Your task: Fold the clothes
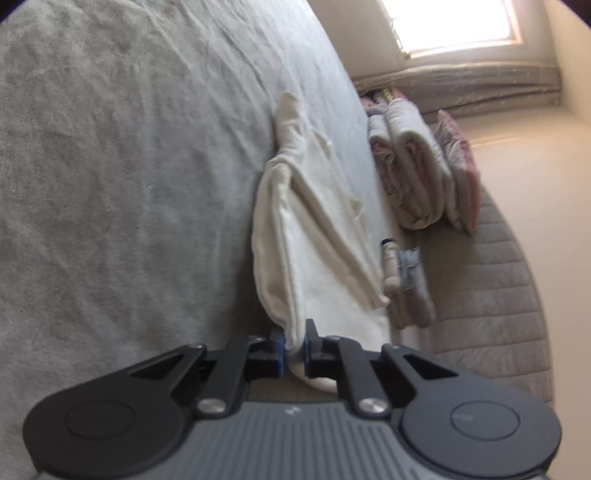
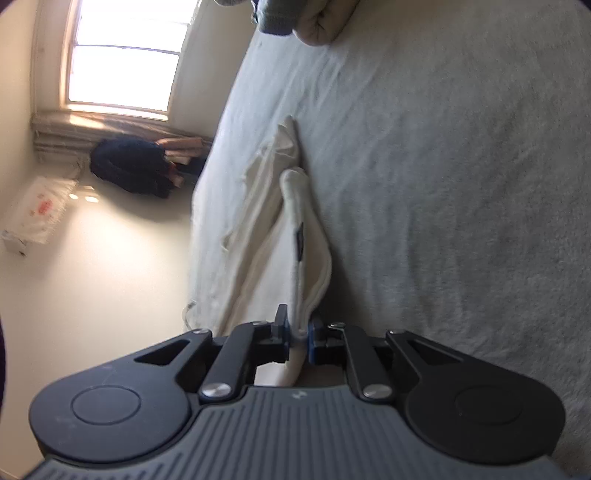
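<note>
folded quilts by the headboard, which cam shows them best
The left wrist view. The folded quilts sit in plain sight beyond the cream garment that the left gripper clamps. The right wrist view shows none of them, only the garment, bed and window.

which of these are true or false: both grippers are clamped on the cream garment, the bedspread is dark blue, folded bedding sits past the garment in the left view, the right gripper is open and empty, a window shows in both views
1. Both grippers grip the cream garment: true. The left gripper and the right gripper each have cloth pinched between their fingers.
2. The bedspread is dark blue: false. It is light grey.
3. Folded bedding sits past the garment in the left view: true.
4. The right gripper is open and empty: false. It is shut on the garment.
5. A window shows in both views: true.
</note>
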